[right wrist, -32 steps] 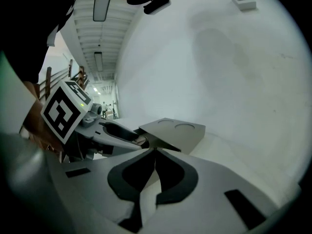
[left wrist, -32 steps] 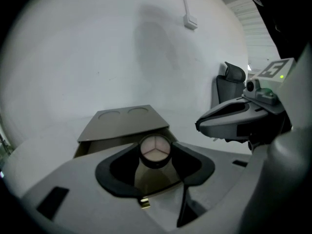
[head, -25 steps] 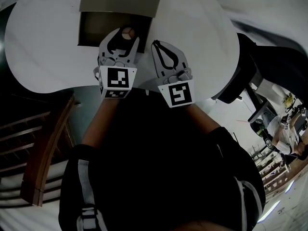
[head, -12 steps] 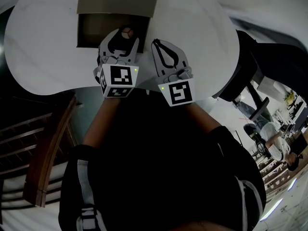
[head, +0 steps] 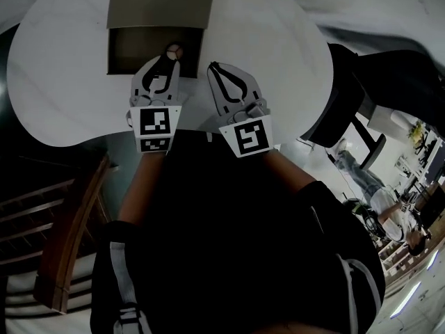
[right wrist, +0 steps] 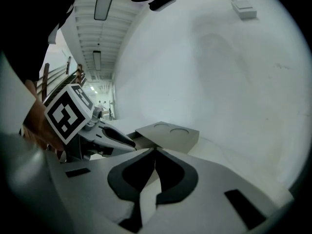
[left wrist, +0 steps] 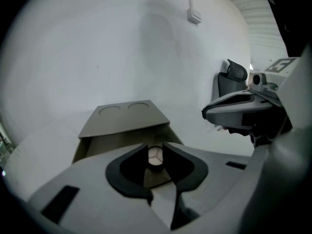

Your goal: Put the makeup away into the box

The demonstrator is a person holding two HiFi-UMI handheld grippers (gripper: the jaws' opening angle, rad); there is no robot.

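Observation:
A grey-brown box lies open on the white table, its lid with two round recesses folded back; it also shows in the left gripper view and the right gripper view. My left gripper reaches over the open compartment. Its jaws have just been closing and now pinch a small round pale makeup pot between the tips. My right gripper hovers beside it to the right, shut and empty.
The white table curves to a near edge just behind both grippers. A black office chair stands at the right, and a wooden rail at the lower left. A white cable block lies on the far side.
The left jaws stood wide around the round pot and now have narrowed onto it. Both grippers stay in about the same place over the box.

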